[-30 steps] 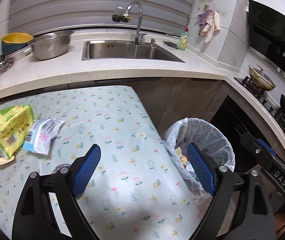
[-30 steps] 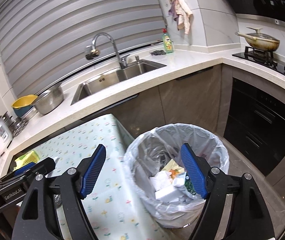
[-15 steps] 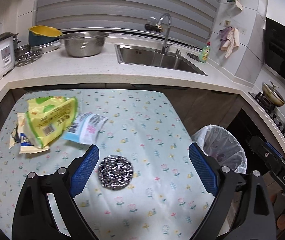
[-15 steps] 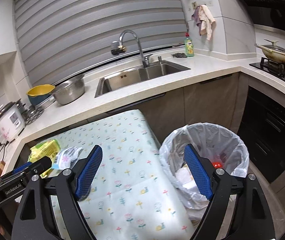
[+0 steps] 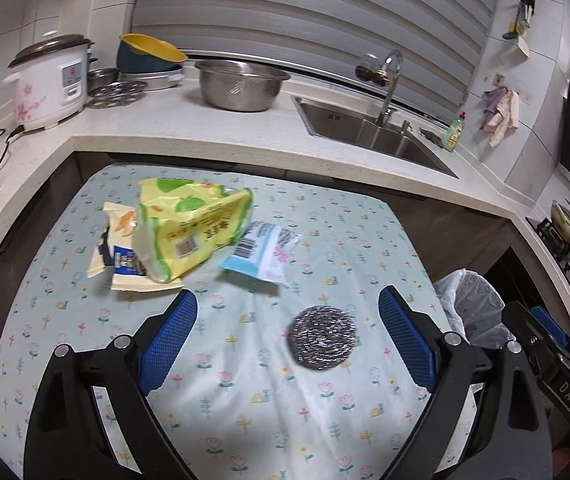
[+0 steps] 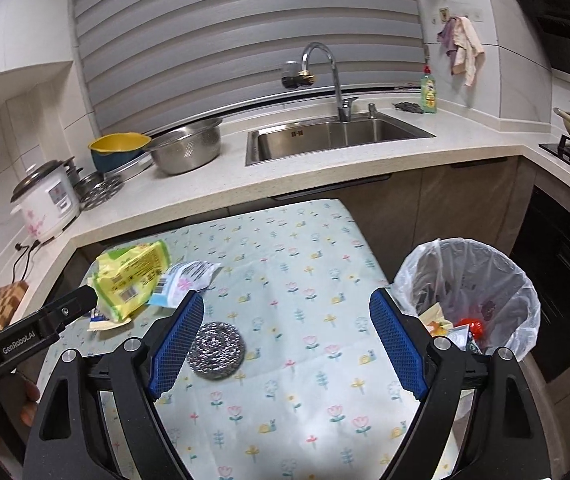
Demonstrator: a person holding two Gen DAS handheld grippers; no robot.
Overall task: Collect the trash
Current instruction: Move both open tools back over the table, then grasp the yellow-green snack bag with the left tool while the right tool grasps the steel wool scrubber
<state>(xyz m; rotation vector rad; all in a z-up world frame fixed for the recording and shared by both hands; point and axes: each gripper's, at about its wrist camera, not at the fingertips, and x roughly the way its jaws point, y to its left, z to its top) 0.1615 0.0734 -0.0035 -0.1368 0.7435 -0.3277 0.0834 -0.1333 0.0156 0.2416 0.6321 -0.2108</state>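
Where wrappers pile: yellow bag (image 5: 189, 228) crumpled, puffed; blue-white packet (image 5: 263, 254) flat

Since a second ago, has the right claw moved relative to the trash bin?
Yes. The right claw has swung left off the trash bin, which now sits at its right; it is open over the table.

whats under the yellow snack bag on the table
A cream wrapper with a dark blue label lies under the yellow snack bag, sticking out at its left and front. The covered rest cannot be seen.
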